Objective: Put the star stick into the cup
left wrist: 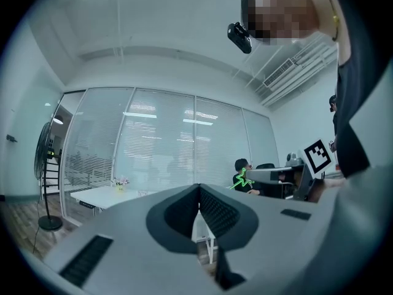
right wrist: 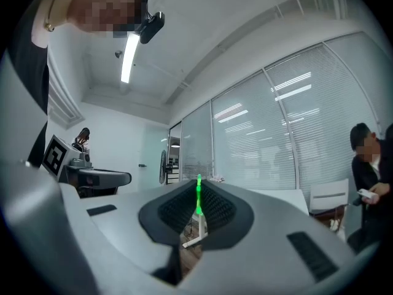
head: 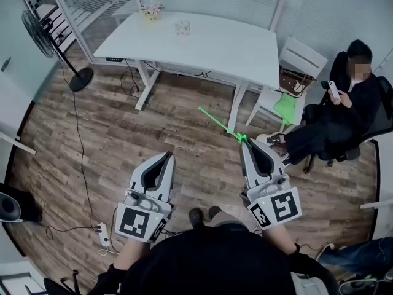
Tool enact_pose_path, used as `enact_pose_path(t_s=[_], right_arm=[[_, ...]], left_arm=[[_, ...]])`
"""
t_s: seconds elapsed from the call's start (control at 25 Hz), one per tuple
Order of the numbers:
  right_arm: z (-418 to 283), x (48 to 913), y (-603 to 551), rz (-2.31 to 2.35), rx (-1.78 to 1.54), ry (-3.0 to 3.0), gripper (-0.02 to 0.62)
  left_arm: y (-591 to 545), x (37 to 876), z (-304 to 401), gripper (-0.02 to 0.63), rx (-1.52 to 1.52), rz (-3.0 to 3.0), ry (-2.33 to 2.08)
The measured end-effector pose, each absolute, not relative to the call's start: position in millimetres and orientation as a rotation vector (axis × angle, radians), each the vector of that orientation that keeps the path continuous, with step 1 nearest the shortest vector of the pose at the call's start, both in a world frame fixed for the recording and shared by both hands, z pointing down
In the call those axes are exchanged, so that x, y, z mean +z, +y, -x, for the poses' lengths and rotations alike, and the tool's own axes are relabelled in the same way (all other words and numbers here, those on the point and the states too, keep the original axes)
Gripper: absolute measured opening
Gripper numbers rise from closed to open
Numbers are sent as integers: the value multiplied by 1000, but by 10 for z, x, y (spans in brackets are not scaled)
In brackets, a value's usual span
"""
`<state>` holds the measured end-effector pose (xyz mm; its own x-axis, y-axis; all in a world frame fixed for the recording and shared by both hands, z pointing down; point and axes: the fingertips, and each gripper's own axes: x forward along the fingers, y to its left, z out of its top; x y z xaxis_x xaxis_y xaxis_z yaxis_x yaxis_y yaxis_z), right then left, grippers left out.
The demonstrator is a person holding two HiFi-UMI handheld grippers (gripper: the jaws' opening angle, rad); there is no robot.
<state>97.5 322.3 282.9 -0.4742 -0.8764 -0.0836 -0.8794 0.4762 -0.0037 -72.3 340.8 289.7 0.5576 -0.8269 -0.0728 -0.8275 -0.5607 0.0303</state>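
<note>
A thin green star stick [head: 220,125] juts forward and to the left from my right gripper [head: 245,141], which is shut on its near end. In the right gripper view the stick [right wrist: 198,196] stands pinched between the dark pads. A small clear cup [head: 183,27] stands on the white table [head: 245,48], far ahead of both grippers. My left gripper [head: 167,157] hangs over the wood floor to the left, its jaws together with nothing in them. In the left gripper view the left gripper [left wrist: 199,189] is shut, and the stick's star end [left wrist: 242,178] shows beside the right gripper [left wrist: 270,175].
A small flower pot [head: 151,8] sits at the table's far left. A white chair [head: 298,63] stands at the table's right end, and a seated person [head: 344,103] holds a phone beyond it. A standing fan [head: 43,35] is at left; a power strip [head: 103,232] and cables lie on the floor.
</note>
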Motion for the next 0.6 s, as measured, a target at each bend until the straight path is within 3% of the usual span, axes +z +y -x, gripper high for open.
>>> enact_pose_path(t_s=[0.6], right_arm=[[-900,2842,3218,1621,80,2602,21]], left_arm=[[3363,2938,856,14,146,2780,1451]])
